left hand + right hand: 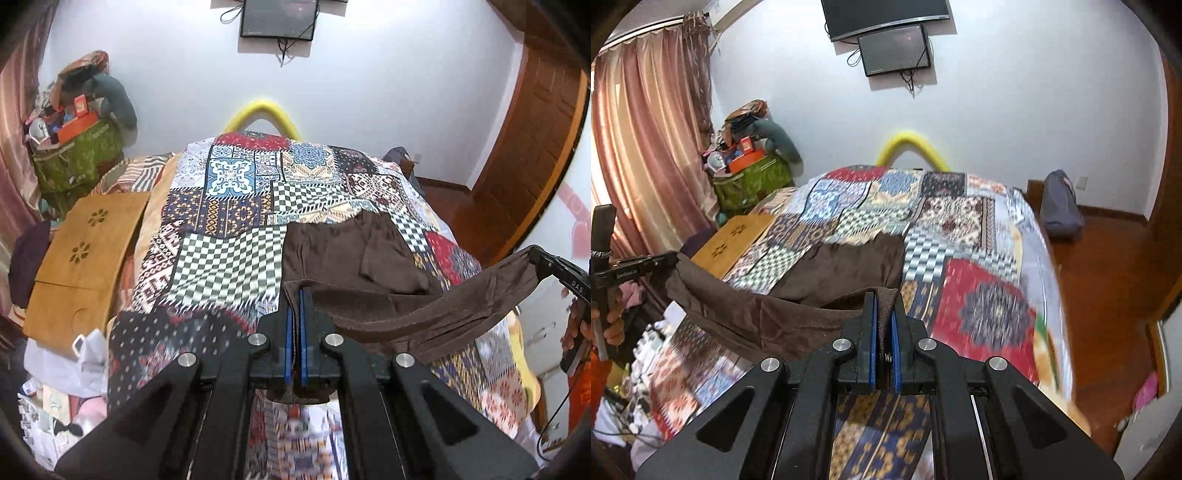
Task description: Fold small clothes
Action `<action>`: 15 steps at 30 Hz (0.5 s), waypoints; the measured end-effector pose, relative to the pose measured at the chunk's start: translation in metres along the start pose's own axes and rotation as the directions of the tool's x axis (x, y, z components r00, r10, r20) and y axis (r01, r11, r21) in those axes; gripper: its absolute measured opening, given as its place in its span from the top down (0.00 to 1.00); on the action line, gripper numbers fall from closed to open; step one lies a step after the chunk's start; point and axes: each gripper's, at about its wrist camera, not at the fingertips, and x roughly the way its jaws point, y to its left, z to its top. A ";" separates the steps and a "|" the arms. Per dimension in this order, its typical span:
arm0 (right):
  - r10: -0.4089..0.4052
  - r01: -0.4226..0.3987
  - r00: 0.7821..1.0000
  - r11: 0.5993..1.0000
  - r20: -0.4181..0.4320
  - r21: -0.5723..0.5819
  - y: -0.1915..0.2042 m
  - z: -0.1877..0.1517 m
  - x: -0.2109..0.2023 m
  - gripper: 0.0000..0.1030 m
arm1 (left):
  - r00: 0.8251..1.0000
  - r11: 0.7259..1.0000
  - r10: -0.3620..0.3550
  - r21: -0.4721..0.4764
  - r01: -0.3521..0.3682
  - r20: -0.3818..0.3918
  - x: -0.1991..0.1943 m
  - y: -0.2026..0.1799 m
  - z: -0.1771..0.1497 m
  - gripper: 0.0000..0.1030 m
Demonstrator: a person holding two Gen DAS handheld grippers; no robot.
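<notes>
A patchwork bedspread (236, 206) is spread over the bed. A wooden lap table (88, 236) is laid along the bed's left edge. Beyond the far left corner, a green bag (750, 184) is piled with clutter, beside pink curtains (646, 140). A yellow curved tube (264, 114) is seen past the far edge. A dark screen (895, 48) is mounted on the white wall.

Brown garment (351, 254), plain; patchwork bedspread (229, 221), checks and florals; gripper pads (872, 325) blue; curtain (646, 140) pink.
</notes>
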 end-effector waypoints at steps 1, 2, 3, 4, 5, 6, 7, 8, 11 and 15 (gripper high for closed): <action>-0.001 0.001 1.000 1.000 -0.003 0.002 -0.003 0.005 0.008 0.95 | 1.000 1.000 0.005 -0.005 -0.005 -0.005 0.009 0.002 0.006 0.98; -0.005 0.005 1.000 1.000 -0.005 0.003 -0.005 0.010 0.015 0.95 | 1.000 1.000 0.009 -0.010 -0.010 -0.009 0.018 0.005 0.011 0.98; -0.007 0.007 1.000 1.000 -0.009 0.002 -0.007 0.015 0.024 0.95 | 1.000 1.000 0.011 -0.016 -0.012 -0.017 0.030 0.008 0.017 0.98; -0.011 0.011 1.000 1.000 -0.015 0.000 -0.010 0.019 0.033 0.95 | 1.000 1.000 0.009 -0.022 -0.009 -0.024 0.038 0.012 0.021 0.98; -0.016 0.016 1.000 1.000 -0.024 -0.004 -0.011 0.023 0.043 0.95 | 0.999 1.000 0.006 -0.029 -0.007 -0.033 0.048 0.016 0.025 0.98; -0.020 0.020 0.999 1.000 -0.039 -0.010 -0.014 0.027 0.056 0.95 | 0.999 0.999 0.005 -0.034 -0.006 -0.043 0.058 0.019 0.029 0.98; -0.024 0.023 0.999 1.000 -0.048 -0.016 -0.015 0.030 0.064 0.95 | 0.998 0.999 0.008 -0.037 -0.010 -0.056 0.073 0.023 0.034 0.98; -0.031 0.030 0.997 0.999 -0.065 -0.025 -0.018 0.033 0.079 0.95 | 0.998 0.999 0.014 -0.036 -0.017 -0.066 0.085 0.027 0.037 0.98; -0.037 0.034 0.993 0.999 -0.114 -0.028 -0.026 0.037 0.114 0.95 | 0.993 0.998 0.032 -0.041 -0.037 -0.111 0.127 0.039 0.043 0.98; -0.036 0.036 0.979 0.999 -0.200 -0.006 -0.042 0.034 0.168 0.94 | 0.983 0.998 0.026 -0.051 -0.036 -0.184 0.181 0.053 0.042 0.98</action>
